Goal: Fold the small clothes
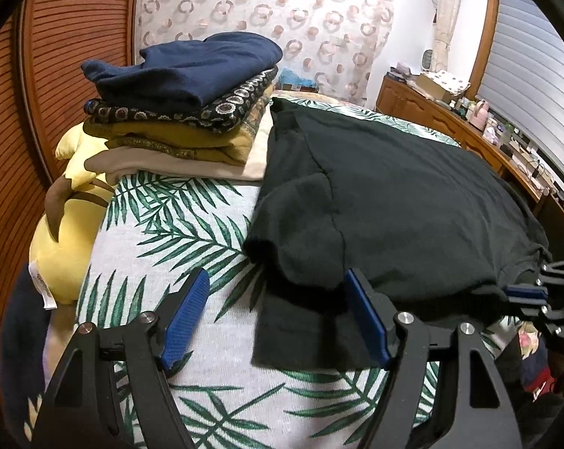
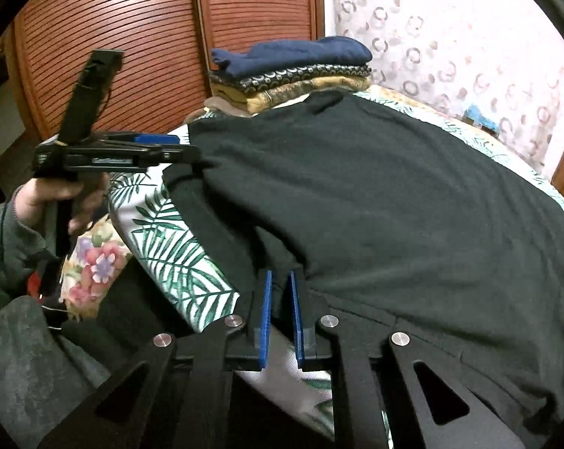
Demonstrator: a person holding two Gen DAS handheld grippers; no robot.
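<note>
Left gripper (image 1: 278,299) spread wide, its fingers straddling the near corner of the black shirt (image 1: 394,194) on the leaf-print bedspread (image 1: 177,232); right gripper (image 2: 280,292) pinching the shirt's near hem between blue pads (image 2: 265,310); folded pile (image 1: 184,101) beyond the fingertips.
</note>
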